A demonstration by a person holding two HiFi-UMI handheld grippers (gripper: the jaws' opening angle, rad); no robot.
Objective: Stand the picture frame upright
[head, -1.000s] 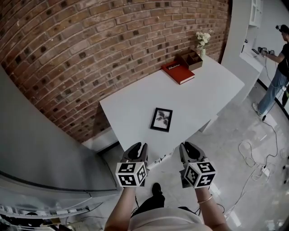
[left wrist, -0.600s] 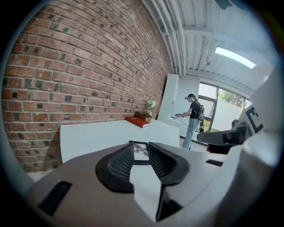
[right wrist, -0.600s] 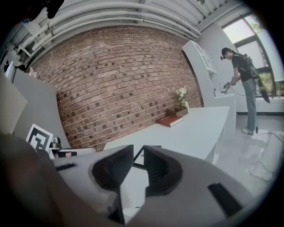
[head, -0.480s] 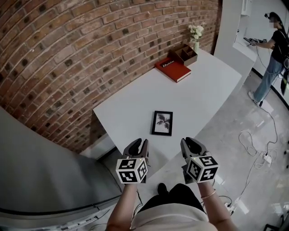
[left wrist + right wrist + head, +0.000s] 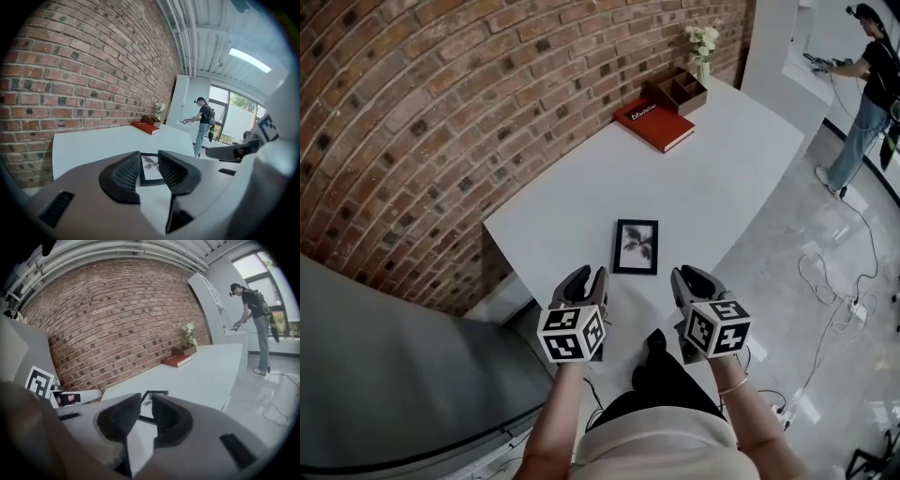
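Vase (image 5: pixel 702 71) w/ white flowers (image 5: pixel 701 38) by organizer (image 5: pixel 679 91); pic frame (image 5: pixel 636 247) flat.

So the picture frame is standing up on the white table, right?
No. The picture frame lies flat, face up, on the white table; it is not standing yet. The head view shows it.

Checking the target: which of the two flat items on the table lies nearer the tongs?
The black picture frame, flat near the table's front edge; the red book lies at the far end by the brick wall.
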